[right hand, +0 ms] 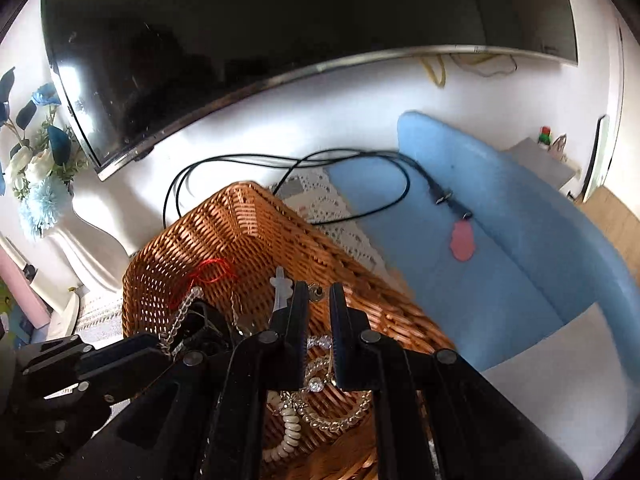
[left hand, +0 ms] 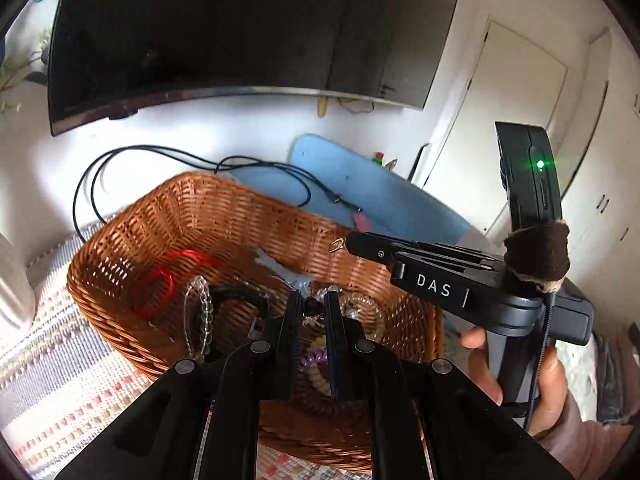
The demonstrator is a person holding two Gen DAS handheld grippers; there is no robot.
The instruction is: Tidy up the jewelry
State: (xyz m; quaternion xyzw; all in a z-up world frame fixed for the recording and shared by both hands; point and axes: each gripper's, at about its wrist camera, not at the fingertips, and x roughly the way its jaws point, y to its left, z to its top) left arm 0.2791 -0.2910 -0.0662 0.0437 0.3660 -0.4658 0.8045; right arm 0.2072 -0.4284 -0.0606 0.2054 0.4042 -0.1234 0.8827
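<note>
A brown wicker basket (left hand: 132, 236) holds jewelry: a red cord (left hand: 160, 284), a clear bead bracelet (left hand: 200, 316), a black bangle and pale bead strands. My left gripper (left hand: 314, 306) hangs over the basket, its fingers nearly shut on a small dark bead piece (left hand: 311, 306). My right gripper (right hand: 319, 294) is above the basket's (right hand: 256, 224) right rim, shut on a small metal ring piece (right hand: 318, 293); it also shows in the left wrist view (left hand: 347, 245) with the ring (left hand: 337, 245) at its tip. A white coil bracelet (right hand: 290, 424) and clear beads (right hand: 340, 420) lie below it.
A dark TV screen (left hand: 224, 28) hangs on the white wall behind. Black cables (right hand: 288, 168) run onto a blue chair (right hand: 500, 220) at the right. A striped woven mat (left hand: 52, 344) lies under the basket. A white vase with blue flowers (right hand: 40, 184) stands at the left.
</note>
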